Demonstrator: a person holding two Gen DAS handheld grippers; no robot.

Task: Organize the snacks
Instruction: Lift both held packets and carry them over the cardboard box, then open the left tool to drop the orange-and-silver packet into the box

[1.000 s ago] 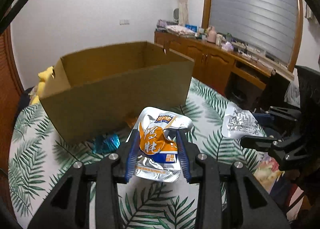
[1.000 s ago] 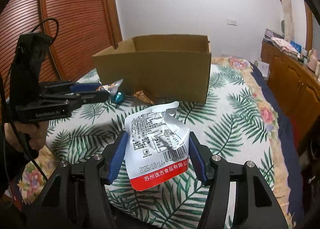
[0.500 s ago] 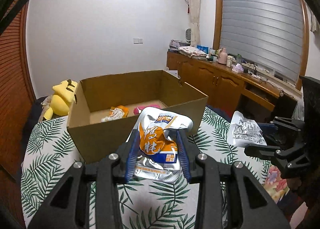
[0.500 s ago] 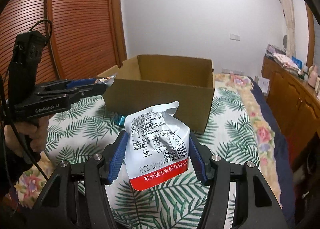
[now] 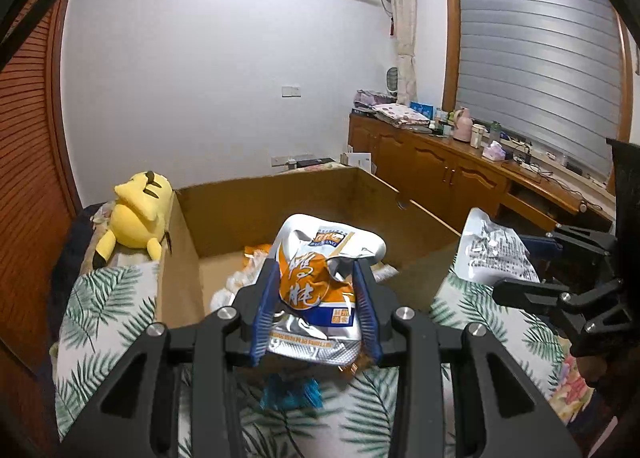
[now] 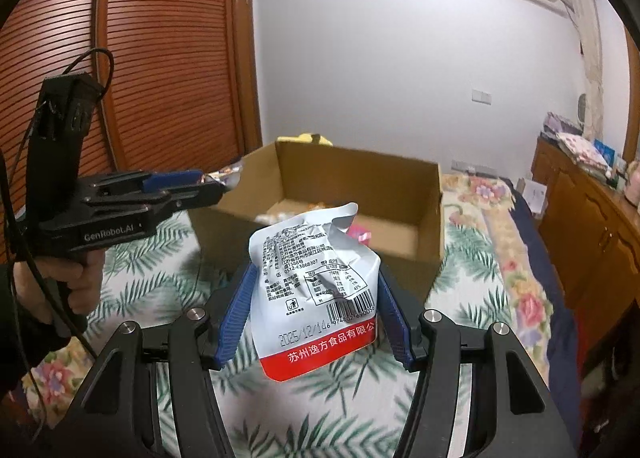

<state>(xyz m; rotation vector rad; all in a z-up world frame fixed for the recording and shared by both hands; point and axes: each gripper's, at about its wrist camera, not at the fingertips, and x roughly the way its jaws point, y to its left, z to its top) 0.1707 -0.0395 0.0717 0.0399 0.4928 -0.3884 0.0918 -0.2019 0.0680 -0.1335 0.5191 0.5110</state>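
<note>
My left gripper (image 5: 316,282) is shut on an orange and silver snack bag (image 5: 320,282), held above the near wall of an open cardboard box (image 5: 180,258). My right gripper (image 6: 314,278) is shut on a white snack pouch with a red bottom band (image 6: 316,286), held in front of the same box (image 6: 428,218). Several snack packets lie on the box floor (image 5: 248,258). The right gripper with its pouch shows in the left wrist view (image 5: 492,250); the left gripper shows in the right wrist view (image 6: 216,188).
A blue wrapped sweet (image 5: 292,394) lies on the leaf-print cloth (image 5: 108,318) below my left gripper. A yellow plush toy (image 5: 136,214) sits behind the box's left wall. A wooden cabinet (image 5: 460,178) runs along the right. A slatted wooden door (image 6: 160,78) stands at the left.
Both grippers have risen with their bags and moved towards the box. The box's inside and the packets in it now show from above.
</note>
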